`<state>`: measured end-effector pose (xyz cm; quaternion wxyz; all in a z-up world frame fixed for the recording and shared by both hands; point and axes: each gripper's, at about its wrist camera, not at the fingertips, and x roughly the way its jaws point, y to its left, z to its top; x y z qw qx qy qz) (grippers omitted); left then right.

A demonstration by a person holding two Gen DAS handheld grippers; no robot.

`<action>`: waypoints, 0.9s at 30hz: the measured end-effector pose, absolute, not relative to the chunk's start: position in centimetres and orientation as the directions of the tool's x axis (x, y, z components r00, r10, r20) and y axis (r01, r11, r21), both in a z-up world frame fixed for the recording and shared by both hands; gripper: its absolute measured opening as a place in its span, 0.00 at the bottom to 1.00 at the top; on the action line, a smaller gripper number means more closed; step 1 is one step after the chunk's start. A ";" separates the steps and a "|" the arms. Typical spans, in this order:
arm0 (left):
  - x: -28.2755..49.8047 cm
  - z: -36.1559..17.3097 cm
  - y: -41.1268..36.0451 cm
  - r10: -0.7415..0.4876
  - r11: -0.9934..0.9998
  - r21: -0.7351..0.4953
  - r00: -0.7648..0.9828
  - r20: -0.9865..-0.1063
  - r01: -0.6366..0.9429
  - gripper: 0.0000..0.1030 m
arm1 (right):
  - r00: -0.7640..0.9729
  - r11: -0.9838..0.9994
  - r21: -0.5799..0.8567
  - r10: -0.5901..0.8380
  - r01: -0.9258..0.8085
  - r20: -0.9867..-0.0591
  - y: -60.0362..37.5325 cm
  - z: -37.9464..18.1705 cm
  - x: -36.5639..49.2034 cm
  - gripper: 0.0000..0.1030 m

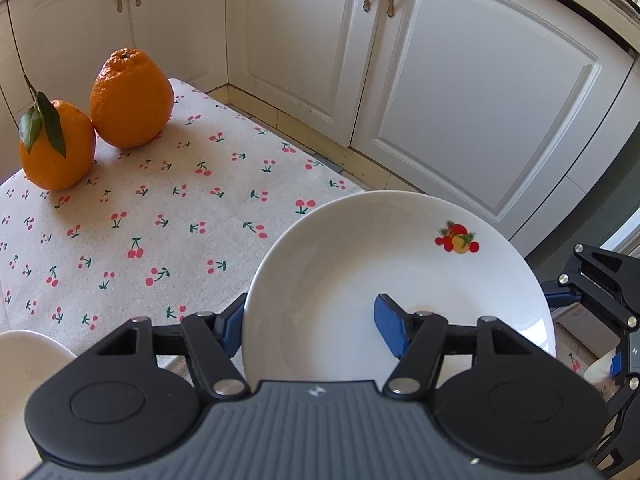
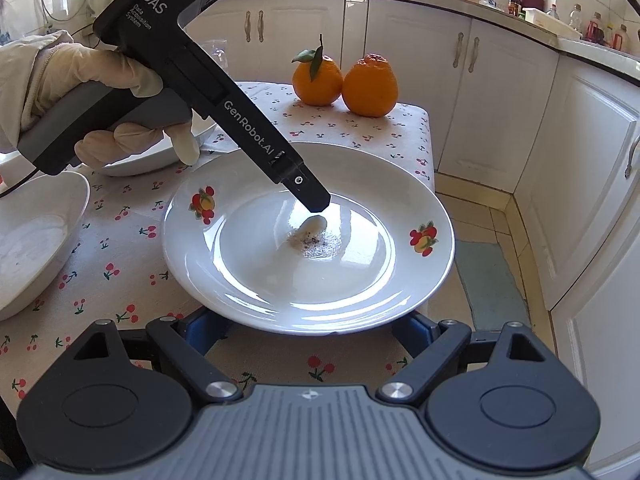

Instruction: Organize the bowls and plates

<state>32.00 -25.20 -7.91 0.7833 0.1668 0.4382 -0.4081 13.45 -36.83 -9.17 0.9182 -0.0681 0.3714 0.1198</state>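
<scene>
A white deep plate (image 1: 400, 264) with fruit decals lies between my left gripper's (image 1: 310, 326) blue pads. One pad is inside the bowl of the plate and the other is outside its left rim, so the gripper is shut on the plate. In the right wrist view the left gripper (image 2: 318, 212) reaches down into the plate (image 2: 248, 280), held by a gloved hand (image 2: 60, 80). Dark specks (image 2: 316, 242) mark the plate's middle. My right gripper (image 2: 308, 326) stands open, its blue pads spread wide beneath the plate's near rim. The plate overhangs the table's right edge.
Two oranges (image 2: 346, 80) sit at the far end of the cherry-print tablecloth (image 2: 120, 288). A white bowl (image 2: 36, 240) lies at the left and another (image 2: 152, 160) behind the gloved hand. White cabinets (image 1: 460, 100) and tiled floor (image 2: 492, 280) surround the small table.
</scene>
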 end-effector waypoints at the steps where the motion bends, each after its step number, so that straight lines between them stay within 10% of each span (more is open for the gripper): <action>1: 32.0 -7.9 -25.3 -0.493 0.611 -0.094 0.285 -0.822 0.786 0.63 | 0.696 0.962 -0.037 0.169 -0.271 -0.698 -36.8 -9.1 13.5 0.90; 27: 18.3 0.4 -15.3 -0.451 0.780 0.070 0.636 -0.626 0.622 0.91 | 0.752 0.967 0.025 0.214 -0.255 -0.623 -32.7 -4.1 6.8 1.00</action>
